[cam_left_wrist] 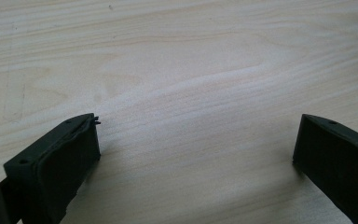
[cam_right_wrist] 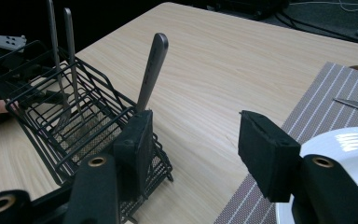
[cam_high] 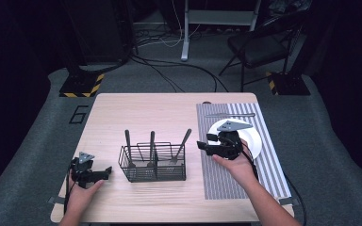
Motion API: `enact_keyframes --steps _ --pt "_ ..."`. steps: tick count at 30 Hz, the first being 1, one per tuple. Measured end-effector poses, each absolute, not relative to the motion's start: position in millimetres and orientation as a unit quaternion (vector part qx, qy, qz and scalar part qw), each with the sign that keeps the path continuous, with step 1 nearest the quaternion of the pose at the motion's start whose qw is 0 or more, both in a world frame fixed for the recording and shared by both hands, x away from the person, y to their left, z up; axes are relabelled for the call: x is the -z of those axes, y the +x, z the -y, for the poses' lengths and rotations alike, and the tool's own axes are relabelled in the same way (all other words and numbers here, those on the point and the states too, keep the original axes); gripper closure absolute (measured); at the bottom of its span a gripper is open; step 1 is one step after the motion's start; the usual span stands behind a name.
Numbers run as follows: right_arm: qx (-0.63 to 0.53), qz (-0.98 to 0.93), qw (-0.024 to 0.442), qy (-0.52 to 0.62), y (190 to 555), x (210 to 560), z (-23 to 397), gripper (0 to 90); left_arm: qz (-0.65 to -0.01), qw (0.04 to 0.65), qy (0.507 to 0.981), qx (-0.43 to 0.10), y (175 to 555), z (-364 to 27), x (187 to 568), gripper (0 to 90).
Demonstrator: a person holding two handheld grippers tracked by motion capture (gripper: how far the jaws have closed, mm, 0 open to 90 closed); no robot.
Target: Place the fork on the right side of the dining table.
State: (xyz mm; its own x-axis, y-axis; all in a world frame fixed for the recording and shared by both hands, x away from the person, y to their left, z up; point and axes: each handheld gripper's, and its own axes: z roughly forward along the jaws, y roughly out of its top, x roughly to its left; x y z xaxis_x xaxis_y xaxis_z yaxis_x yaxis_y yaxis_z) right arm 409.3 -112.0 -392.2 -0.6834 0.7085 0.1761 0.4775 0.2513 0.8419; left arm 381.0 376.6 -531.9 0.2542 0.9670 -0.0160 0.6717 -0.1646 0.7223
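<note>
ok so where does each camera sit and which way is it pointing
high view: above the person's side, looking forward and down on the table; both forearms, left claw, right claw.
left gripper view: on the left claw, facing bare tabletop; open jaws.
right gripper view: on the right claw, facing the wire caddy; open jaws.
shared: caddy, white plate.

Wire basket [cam_high: 153, 164] stands mid-table [cam_high: 160, 113], three utensils [cam_high: 151, 147] upright in it. Striped mat [cam_high: 217, 179] lies right of basket; plate [cam_high: 257, 141] on mat, knife [cam_high: 229, 115] on mat beyond plate. Left gripper [cam_high: 108, 170] near left of basket; right gripper [cam_high: 203, 145] between basket and plate.
</note>
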Motion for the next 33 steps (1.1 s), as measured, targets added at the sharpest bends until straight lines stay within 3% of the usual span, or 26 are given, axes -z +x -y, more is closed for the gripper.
enact_keyframes --steps 18,33 --pt "-0.491 -0.782 0.113 0.368 419.0 386.1 88.1 45.8 -0.564 0.315 0.727 -0.234 381.1 -376.7 531.9 0.1" --pt "-0.491 -0.792 0.105 0.347 427.4 382.4 70.9 56.2 -0.559 0.317 0.730 -0.233 381.1 -376.5 531.9 0.2"
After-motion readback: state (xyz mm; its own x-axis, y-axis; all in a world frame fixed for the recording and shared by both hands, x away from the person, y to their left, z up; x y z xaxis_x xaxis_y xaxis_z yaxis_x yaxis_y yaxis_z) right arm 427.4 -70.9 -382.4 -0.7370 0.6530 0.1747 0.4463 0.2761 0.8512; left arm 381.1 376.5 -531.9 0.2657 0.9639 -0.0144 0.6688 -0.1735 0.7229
